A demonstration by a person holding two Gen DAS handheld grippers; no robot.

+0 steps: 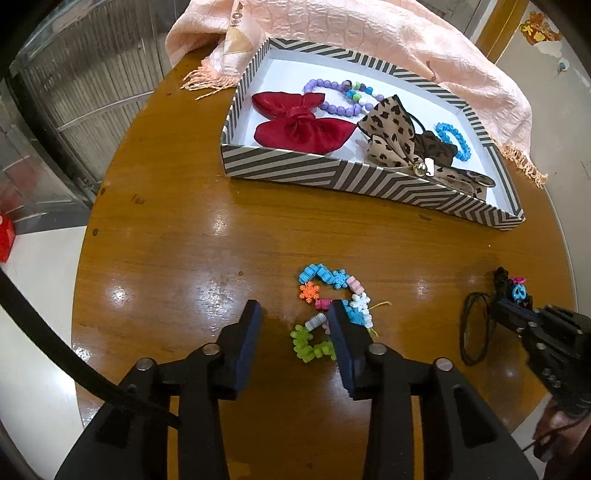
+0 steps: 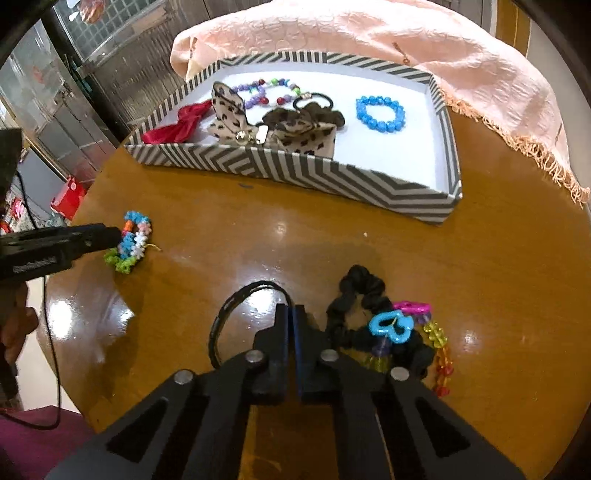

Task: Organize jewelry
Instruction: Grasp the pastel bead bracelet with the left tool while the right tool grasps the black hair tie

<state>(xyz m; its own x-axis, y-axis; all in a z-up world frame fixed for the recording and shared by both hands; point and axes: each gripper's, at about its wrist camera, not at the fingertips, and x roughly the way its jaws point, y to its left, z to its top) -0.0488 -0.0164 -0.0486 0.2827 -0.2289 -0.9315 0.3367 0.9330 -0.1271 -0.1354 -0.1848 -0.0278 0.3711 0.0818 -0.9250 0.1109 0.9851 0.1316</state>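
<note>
A striped tray (image 1: 288, 173) (image 2: 258, 166) at the back of the round wooden table holds a red bow (image 1: 299, 123), a purple bead bracelet (image 1: 332, 96), leopard bows (image 1: 395, 136) and a blue bead bracelet (image 2: 380, 112). My left gripper (image 1: 295, 314) is open over a colourful snowflake bracelet (image 1: 332, 299) (image 2: 129, 240); its right finger covers part of it. My right gripper (image 2: 290, 314) is shut with nothing visible between its fingers, beside a thin black hair tie (image 2: 236, 314), a black scrunchie (image 2: 362, 291) and a bright plastic charm bracelet (image 2: 406, 332).
A peach fringed scarf (image 1: 369, 33) (image 2: 406, 55) is draped behind and around the tray. The table edge (image 1: 85, 258) curves close on the left. A red box (image 2: 68, 197) sits on the floor beyond it.
</note>
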